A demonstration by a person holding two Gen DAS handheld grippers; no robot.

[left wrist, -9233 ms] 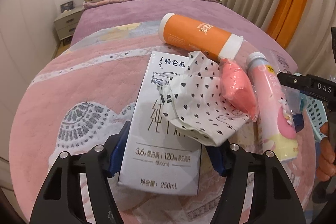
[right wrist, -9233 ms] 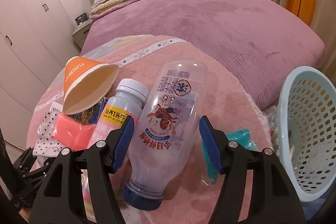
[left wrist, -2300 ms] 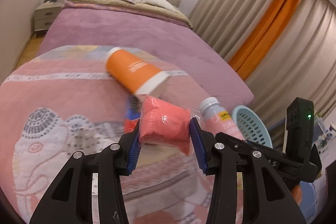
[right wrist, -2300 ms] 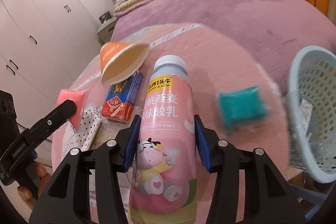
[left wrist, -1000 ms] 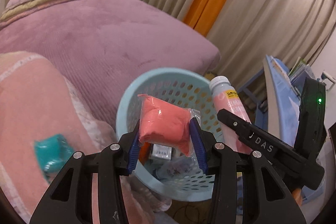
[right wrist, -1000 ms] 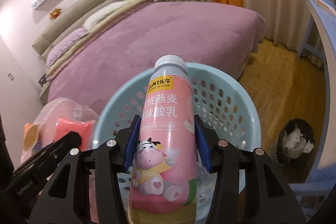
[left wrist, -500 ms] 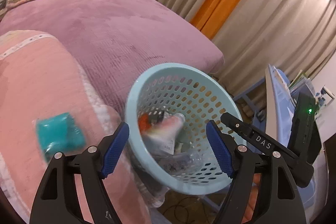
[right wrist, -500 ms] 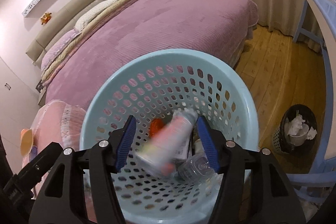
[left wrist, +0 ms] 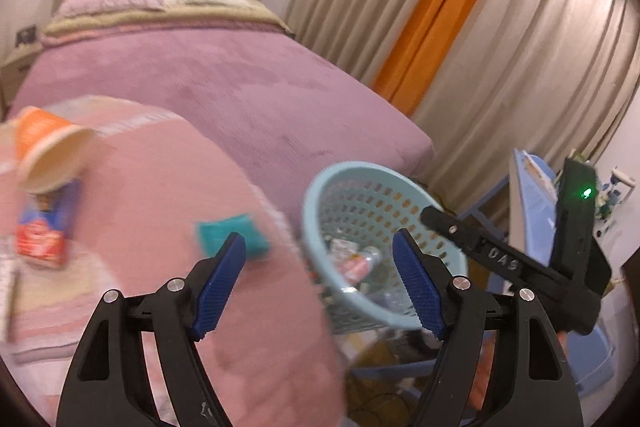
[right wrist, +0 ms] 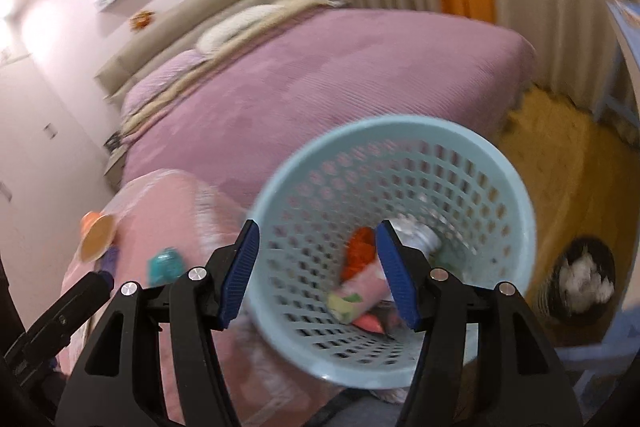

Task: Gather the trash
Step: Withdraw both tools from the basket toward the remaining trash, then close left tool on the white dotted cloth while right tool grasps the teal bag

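A light blue perforated basket [left wrist: 320, 195] [right wrist: 460, 143] stands beside the pink blanket [left wrist: 152, 163]. Inside lie the pink yoghurt bottle [right wrist: 362, 293], the red packet [right wrist: 360, 247] and a clear bottle [right wrist: 416, 233]. My left gripper [left wrist: 318, 285] is open and empty, over the blanket's edge, left of the basket. My right gripper [right wrist: 316, 269] is open and empty, above the basket's near rim. A teal packet [left wrist: 228, 233], an orange cup [left wrist: 44, 147] and a red-and-blue carton [left wrist: 44, 227] lie on the blanket.
The purple bed [left wrist: 192, 79] stretches behind. Curtains [left wrist: 440, 27] hang at the right. A blue chair [left wrist: 528, 187] stands right of the basket. A small black bin [right wrist: 580, 279] with paper sits on the wooden floor. The right gripper's body [left wrist: 520, 259] shows in the left wrist view.
Both grippers opened and dropped the red packet and pink bottle into the basket. Since then the left gripper has swung left toward the blanket; the right has pulled back slightly.
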